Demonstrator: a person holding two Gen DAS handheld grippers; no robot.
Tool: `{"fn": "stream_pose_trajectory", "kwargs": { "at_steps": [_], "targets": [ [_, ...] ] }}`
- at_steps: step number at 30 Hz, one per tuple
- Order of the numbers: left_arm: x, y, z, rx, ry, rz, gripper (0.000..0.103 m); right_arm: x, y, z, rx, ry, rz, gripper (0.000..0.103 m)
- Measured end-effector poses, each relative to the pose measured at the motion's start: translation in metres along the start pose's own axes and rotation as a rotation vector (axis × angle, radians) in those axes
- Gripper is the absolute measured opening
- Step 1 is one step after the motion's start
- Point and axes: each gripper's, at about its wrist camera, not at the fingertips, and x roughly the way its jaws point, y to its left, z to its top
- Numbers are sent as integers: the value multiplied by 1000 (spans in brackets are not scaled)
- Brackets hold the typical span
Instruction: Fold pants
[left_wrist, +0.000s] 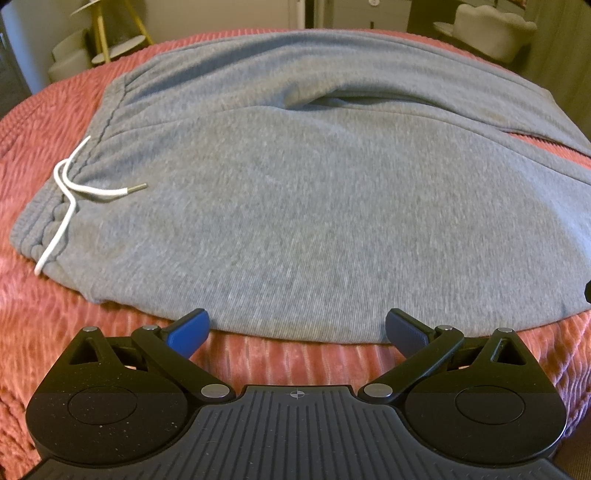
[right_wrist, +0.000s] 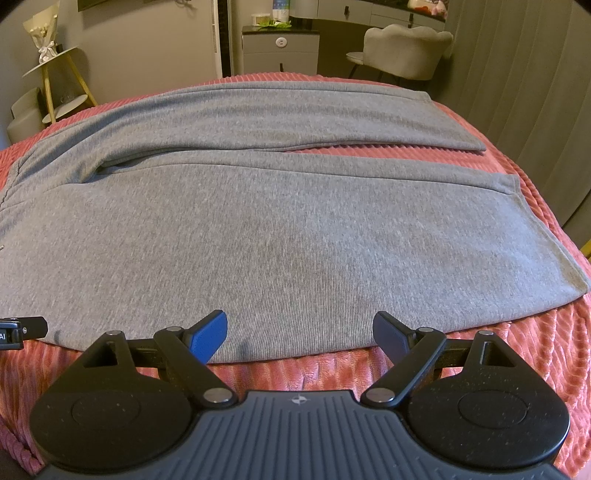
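Spread flat across a coral ribbed bedspread (left_wrist: 74, 350): grey pants (left_wrist: 314, 206), waistband to the left, both legs running off to the right. Near leg lying closest to the tongs, far leg (right_wrist: 295, 118) angled slightly away, a wedge of bedspread showing between the two hems. White drawstring (left_wrist: 70, 192) looped over the waistband, one metal-tipped end resting on the fabric. Left gripper (left_wrist: 297, 332) poised at the near edge of the pants, blue pads (left_wrist: 190, 330) spread wide, gripping nothing. Right gripper (right_wrist: 299, 334) likewise wide apart (pad tips just over the near leg's edge), nothing between them. Beyond the bed: a pale shell-backed chair (right_wrist: 406, 51) and a grey cabinet (right_wrist: 280, 51).
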Motion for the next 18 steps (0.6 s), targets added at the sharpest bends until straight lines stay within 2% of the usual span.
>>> {"fn": "stream_pose_trajectory", "kwargs": {
  "at_steps": [18],
  "targets": [
    [-2, -2, 1, 10, 0, 9, 103, 0, 0, 0, -2, 2, 0, 86]
  ]
}}
